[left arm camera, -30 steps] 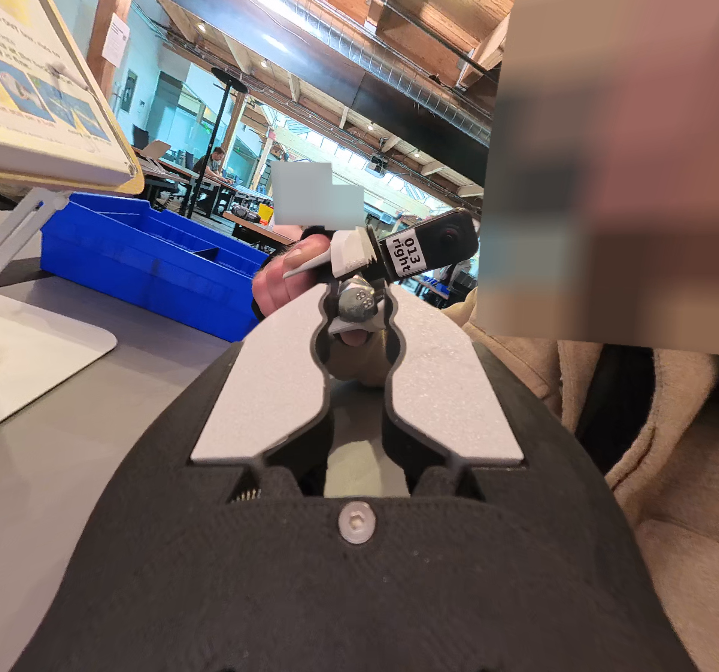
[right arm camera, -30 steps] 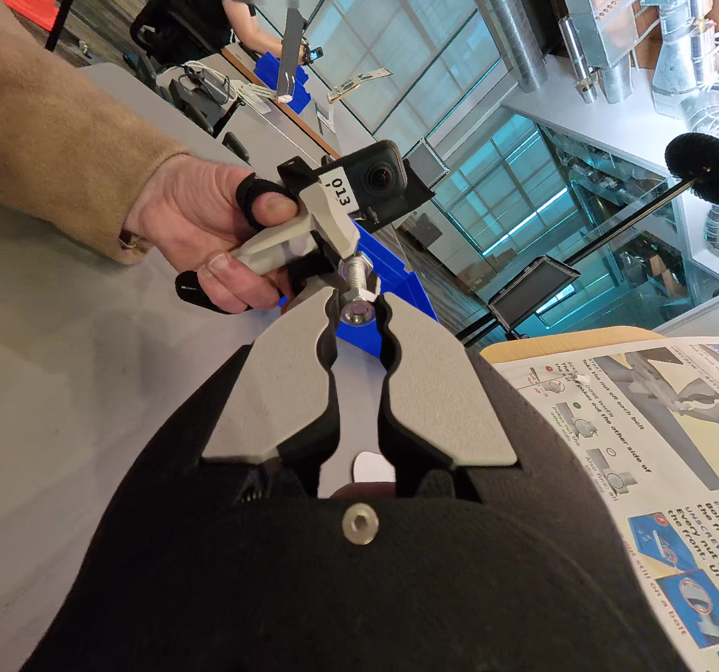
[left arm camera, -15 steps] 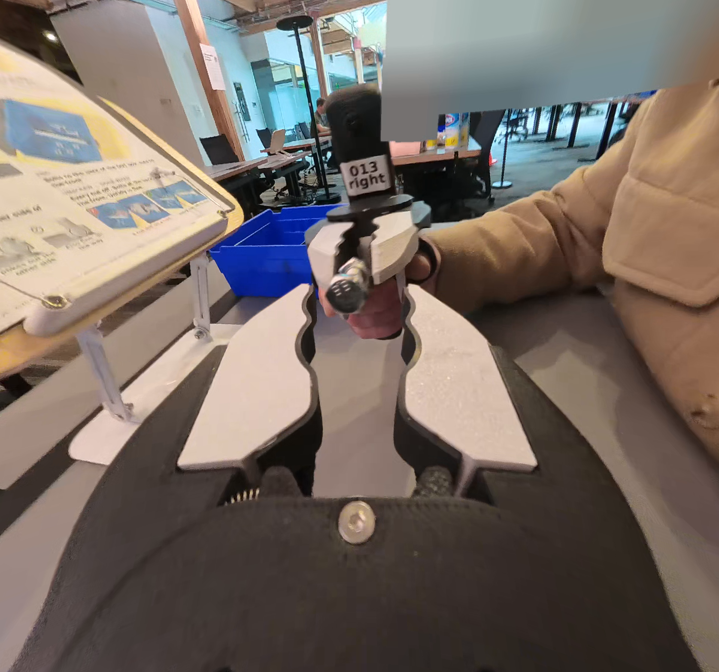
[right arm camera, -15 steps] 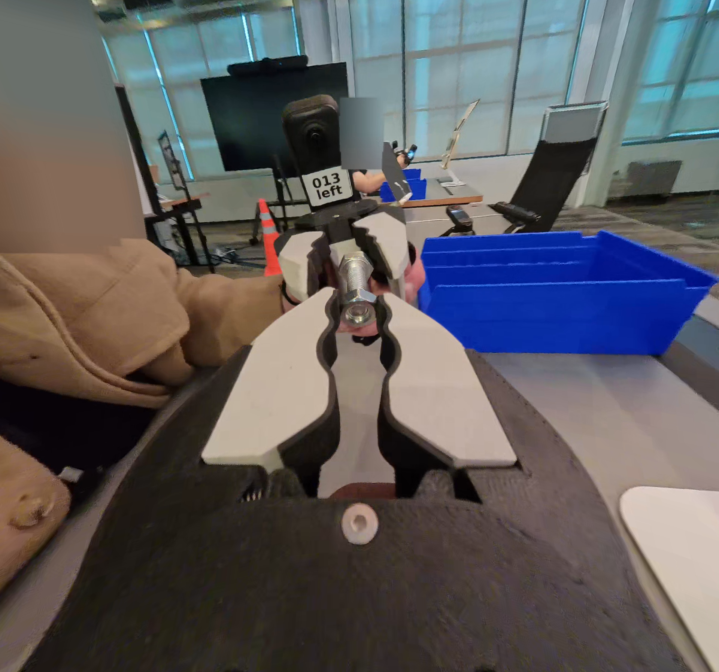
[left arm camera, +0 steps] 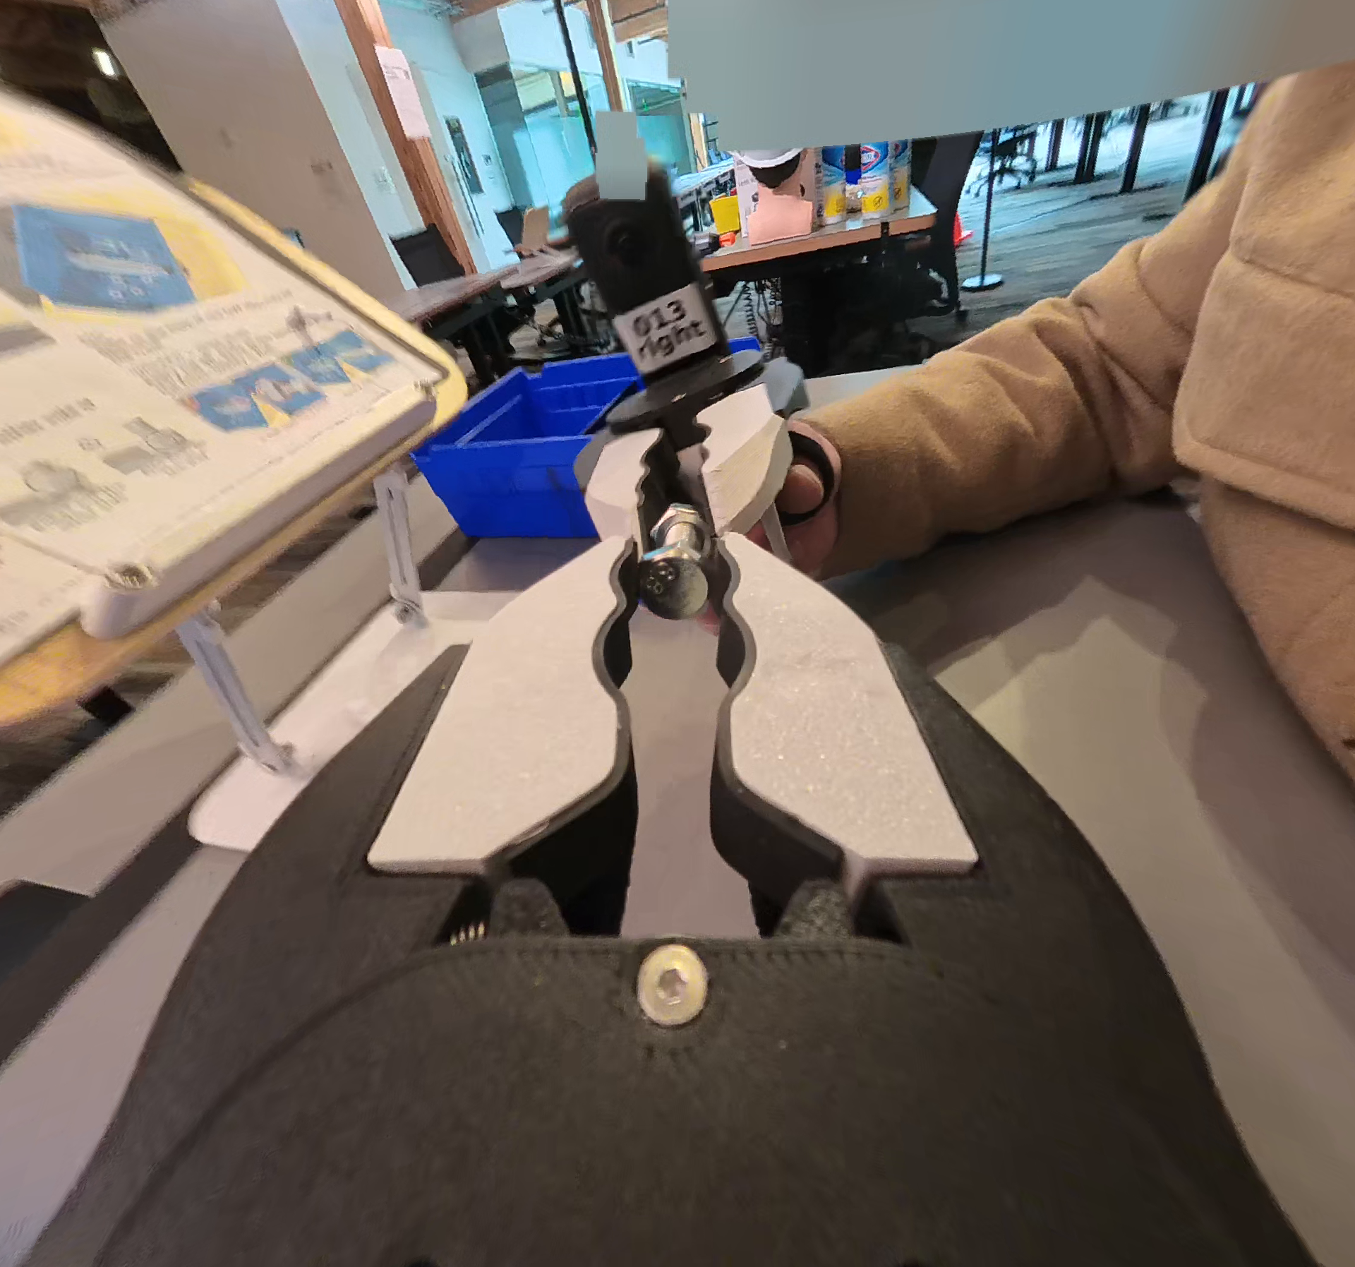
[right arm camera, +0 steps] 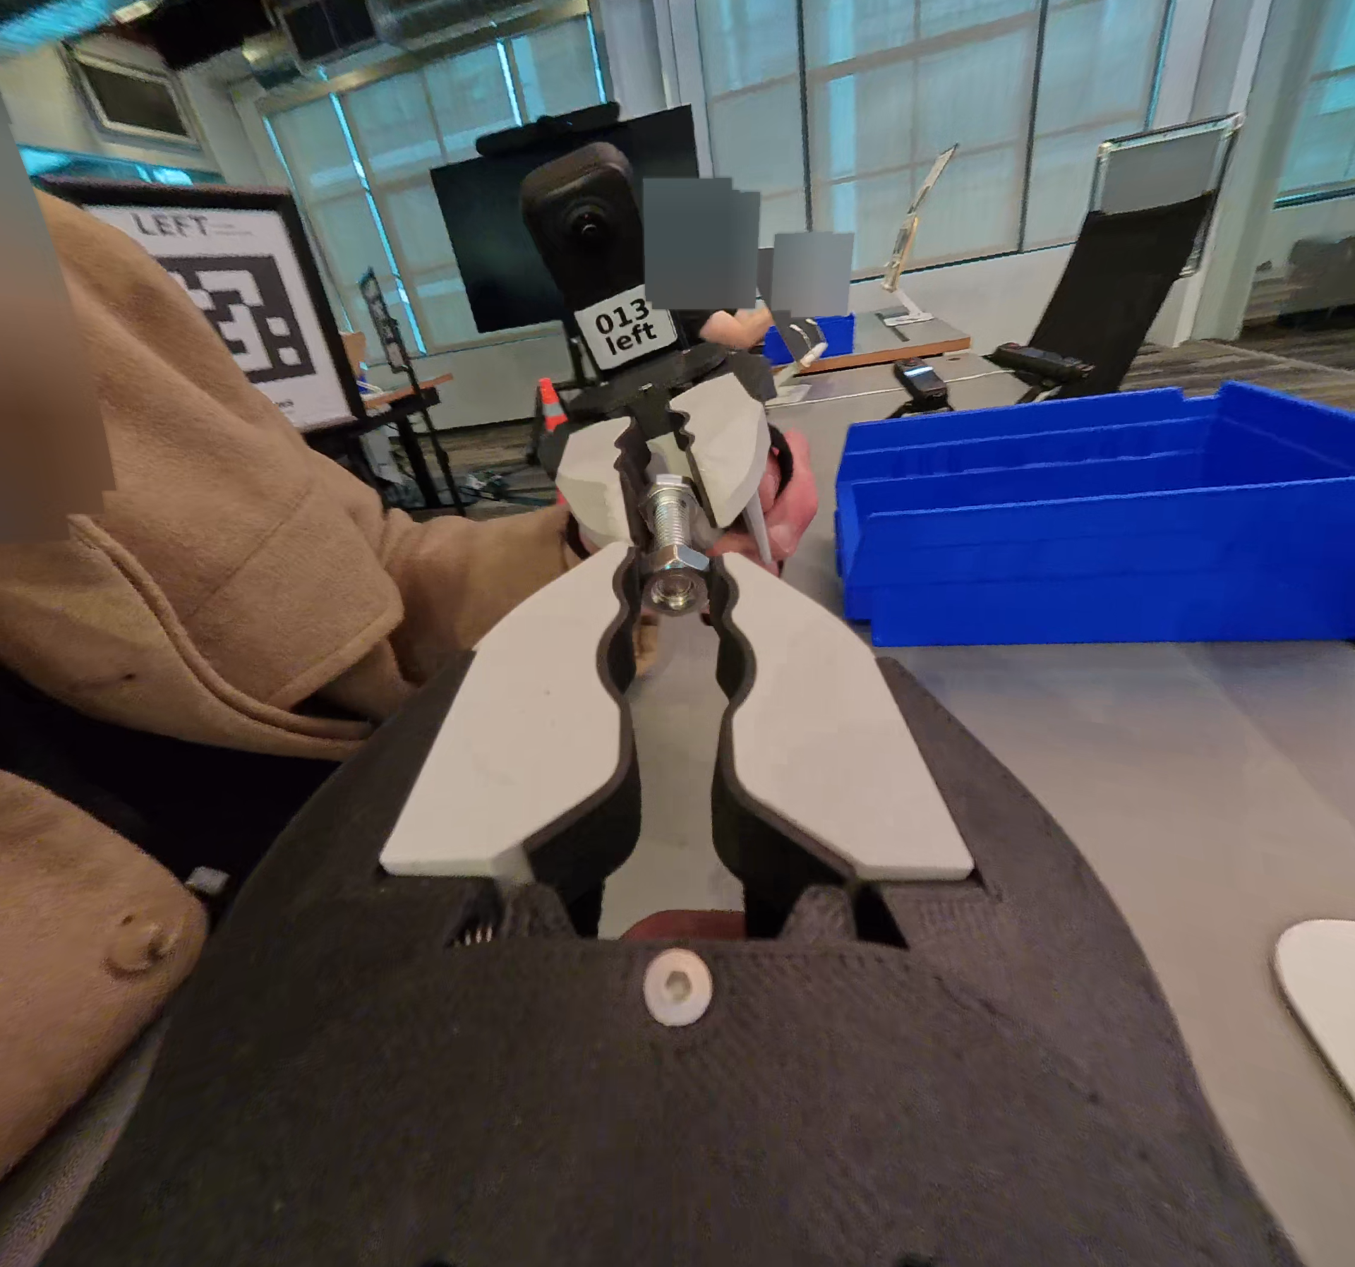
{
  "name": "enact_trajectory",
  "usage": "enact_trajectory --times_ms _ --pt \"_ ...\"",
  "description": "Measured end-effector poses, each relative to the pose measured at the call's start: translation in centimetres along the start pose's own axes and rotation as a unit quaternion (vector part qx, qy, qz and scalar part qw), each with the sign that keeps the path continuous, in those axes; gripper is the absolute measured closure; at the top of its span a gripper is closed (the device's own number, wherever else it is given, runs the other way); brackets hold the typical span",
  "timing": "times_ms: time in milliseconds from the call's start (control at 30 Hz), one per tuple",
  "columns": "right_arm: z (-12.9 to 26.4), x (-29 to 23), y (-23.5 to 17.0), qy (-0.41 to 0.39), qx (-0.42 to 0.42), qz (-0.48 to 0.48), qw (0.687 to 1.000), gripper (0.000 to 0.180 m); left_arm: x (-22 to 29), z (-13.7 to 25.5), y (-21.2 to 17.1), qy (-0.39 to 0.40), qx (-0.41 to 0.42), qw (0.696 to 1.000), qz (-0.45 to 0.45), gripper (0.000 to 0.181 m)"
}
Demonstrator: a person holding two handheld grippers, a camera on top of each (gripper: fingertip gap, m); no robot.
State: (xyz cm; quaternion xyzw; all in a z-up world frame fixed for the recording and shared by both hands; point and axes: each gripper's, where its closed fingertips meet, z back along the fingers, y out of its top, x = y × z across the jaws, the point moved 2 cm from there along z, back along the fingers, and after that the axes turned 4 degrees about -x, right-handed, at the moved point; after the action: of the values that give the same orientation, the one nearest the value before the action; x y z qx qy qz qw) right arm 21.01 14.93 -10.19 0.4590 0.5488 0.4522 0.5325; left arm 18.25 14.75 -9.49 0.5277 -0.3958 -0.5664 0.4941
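1. One steel bolt (left arm camera: 671, 575) with one hex nut (right arm camera: 674, 561) threaded on it hangs in the air above the grey table (left arm camera: 1100, 828), spanning the gap between the two grippers.
2. The bolt has a rounded hex head, a threaded shank and a bright metal finish; the nut sits near the shank's free end.
3. The left gripper (left arm camera: 673, 583) is clamped on the bolt's head, its light grey, grainy fingers (left arm camera: 528, 718) drawn close with scalloped black inner edges.
4. The right gripper (right arm camera: 674, 583) is closed on the nut in the same way.
5. One blue plastic bin (right arm camera: 1100, 535) with dividers stands on the table beyond the grippers.
6. One instruction board (left arm camera: 183, 381) tilts on a white metal stand to the left.
7. A tan, soft-textured sleeve (left arm camera: 1026, 425) lies on the table.
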Motion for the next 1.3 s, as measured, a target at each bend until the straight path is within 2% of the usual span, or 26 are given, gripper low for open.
enact_trajectory --times_ms 67,200,367,433,467,533,700,967,1200,1300 --pt "0.0 0.2 0.0 -0.024 -0.006 0.032 0.999 0.162 -0.2 0.1 -0.1 -0.012 0.009 0.999 0.043 0.163" --pt "0.2 0.5 0.0 -0.11 -0.051 0.187 0.975 0.162 -0.8 0.1 -0.5 -0.059 0.037 0.982 0.175 0.162" --pt "0.1 0.1 0.0 -0.206 -0.136 0.434 0.866 0.162 -1.0 0.2 -0.9 -0.131 0.088 0.943 0.293 0.163" --pt "0.1 0.1 -0.3 -0.231 -0.169 0.517 0.806 0.162 -1.1 0.2 -1.2 -0.147 0.097 0.929 0.325 0.163" --pt "0.1 0.0 -0.4 -0.239 -0.185 0.551 0.778 0.162 -1.2 0.2 -1.4 -0.158 0.101 0.921 0.342 0.163" --pt "0.0 -0.1 -0.4 -0.248 -0.197 0.579 0.751 0.162 -1.2 0.2 -1.6 -0.177 0.115 0.908 0.363 0.163" --pt "-0.1 0.0 -0.5 -0.246 -0.189 0.563 0.766 0.162 -1.2 0.3 -1.7 -0.179 0.117 0.903 0.372 0.163" --pt "-0.1 0.1 -0.5 -0.236 -0.169 0.509 0.81 0.162 -1.3 0.3 -1.7 -0.177 0.129 0.906 0.363 0.162" --pt "-0.1 0.0 0.0 -0.226 -0.139 0.462 0.846 0.162 -1.2 0.1 -1.4 -0.168 0.124 0.916 0.342 0.143" --pt "0.0 0.0 0.1 -0.212 -0.121 0.416 0.876 0.162 -1.1 0.0 -1.4 -0.15 0.108 0.933 0.309 0.136"
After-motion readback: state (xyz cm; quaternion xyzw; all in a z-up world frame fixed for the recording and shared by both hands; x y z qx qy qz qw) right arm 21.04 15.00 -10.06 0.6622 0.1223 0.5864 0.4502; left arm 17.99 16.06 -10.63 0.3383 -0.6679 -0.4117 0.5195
